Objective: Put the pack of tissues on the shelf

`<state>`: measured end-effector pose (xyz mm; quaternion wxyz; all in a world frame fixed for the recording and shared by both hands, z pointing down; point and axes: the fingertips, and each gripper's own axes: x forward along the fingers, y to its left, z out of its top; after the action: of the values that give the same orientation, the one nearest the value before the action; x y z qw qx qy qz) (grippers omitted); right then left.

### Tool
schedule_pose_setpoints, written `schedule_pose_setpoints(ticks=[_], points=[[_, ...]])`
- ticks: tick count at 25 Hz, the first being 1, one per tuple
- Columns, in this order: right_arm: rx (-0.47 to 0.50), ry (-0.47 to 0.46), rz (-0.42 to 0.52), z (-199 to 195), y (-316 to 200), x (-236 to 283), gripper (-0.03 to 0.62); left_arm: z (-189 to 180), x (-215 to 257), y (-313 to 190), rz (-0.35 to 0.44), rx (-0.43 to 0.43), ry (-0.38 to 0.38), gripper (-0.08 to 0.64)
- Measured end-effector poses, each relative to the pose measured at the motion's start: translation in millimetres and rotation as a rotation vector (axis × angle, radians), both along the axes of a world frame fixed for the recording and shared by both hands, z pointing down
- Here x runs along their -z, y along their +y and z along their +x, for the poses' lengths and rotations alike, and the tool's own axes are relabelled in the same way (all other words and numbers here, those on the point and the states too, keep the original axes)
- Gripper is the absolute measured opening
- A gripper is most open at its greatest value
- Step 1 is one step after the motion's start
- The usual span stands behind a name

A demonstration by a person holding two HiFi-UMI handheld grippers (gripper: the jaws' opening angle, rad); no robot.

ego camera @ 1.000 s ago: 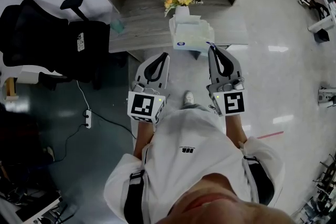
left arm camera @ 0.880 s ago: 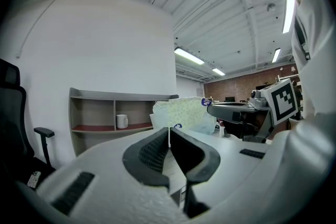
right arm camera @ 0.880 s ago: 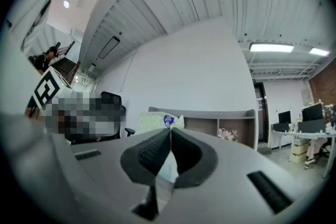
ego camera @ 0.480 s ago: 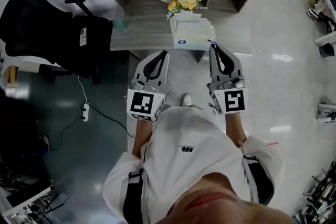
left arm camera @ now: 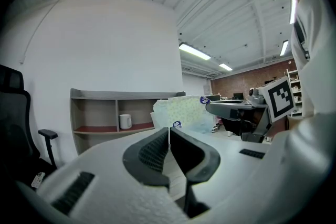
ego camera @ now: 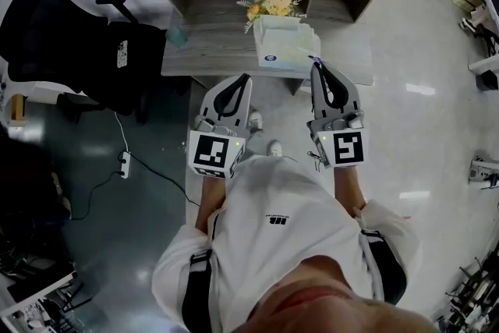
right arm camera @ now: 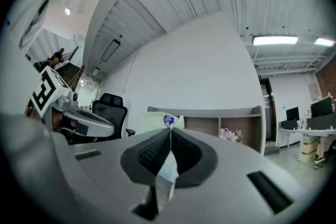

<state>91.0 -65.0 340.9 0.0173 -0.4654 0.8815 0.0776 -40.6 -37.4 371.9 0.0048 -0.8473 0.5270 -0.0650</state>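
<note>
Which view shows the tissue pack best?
Head view: the whole pack shows, pinched at its corner by the right gripper. Left gripper view shows its side; right gripper view only an edge behind the jaws.

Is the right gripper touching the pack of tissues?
Touching. The right gripper view shows the right gripper shut on the wrapper of the pack of tissues.

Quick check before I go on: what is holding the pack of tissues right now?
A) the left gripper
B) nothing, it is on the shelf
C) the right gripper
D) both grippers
C: the right gripper is shut on the edge of the pack of tissues, while the left gripper is shut with nothing in it.
</note>
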Motion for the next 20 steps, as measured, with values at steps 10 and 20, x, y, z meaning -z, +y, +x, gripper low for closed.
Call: schedule_pose_setpoints(ticks=[10,20], points=[[-0.022,-0.002,0.004,3.9,-27.3,-2.1,0.028,2.3,-3.0,-28.6,0.003,-0.017,-0.006,0.032],[-0.044,0.010,-0.005,-5.3,-68.5,-7.2,0.028,-2.9,-9.1,-69.8,0.000,-0.045,-0.005,0.032]])
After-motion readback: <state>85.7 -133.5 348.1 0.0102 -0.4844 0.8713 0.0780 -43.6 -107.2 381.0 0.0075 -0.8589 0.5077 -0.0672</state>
